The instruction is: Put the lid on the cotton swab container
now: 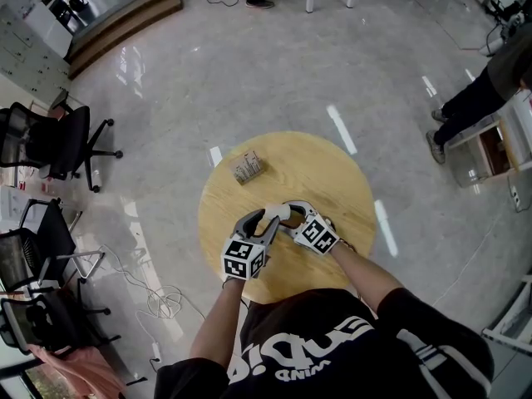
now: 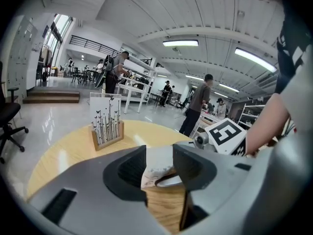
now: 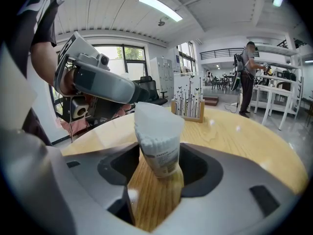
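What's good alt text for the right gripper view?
The right tongs grip a cotton swab container, with a translucent lid over the swab tips. The left tongs reach in from the left to the lid. Behind, a wooden card holder stands on the round wooden table.

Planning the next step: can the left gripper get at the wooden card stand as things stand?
Probably not yet: the left gripper is shut on the lid, so its jaws are full. The path to the card stand looks free, with only bare table between.
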Tool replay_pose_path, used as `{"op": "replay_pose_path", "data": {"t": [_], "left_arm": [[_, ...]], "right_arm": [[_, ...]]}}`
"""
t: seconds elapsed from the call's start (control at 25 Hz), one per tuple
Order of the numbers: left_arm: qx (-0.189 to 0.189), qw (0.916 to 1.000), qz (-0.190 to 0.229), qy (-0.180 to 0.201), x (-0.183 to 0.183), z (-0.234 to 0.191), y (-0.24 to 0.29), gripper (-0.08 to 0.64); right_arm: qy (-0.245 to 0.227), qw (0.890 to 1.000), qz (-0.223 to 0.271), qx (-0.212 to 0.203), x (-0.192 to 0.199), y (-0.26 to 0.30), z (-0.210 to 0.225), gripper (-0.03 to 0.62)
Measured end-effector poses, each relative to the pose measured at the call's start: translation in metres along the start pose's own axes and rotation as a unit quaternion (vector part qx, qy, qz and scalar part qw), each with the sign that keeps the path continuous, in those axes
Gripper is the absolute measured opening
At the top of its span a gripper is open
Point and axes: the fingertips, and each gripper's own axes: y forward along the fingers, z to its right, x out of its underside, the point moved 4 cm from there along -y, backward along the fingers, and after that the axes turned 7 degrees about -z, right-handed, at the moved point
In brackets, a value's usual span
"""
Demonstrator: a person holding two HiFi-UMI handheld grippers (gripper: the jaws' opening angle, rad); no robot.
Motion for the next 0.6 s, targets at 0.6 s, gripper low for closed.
{"op": "replay_pose_path", "data": {"t": [0.6], "left_arm": [[-0.028, 0.9994, -0.016, -0.013, 0.007, -0.0037, 0.0021, 0.158]], "right_arm": [[0.002, 1.0, -0.003, 0.001, -0.0005, 0.0002, -0.0011, 0.244]]}}
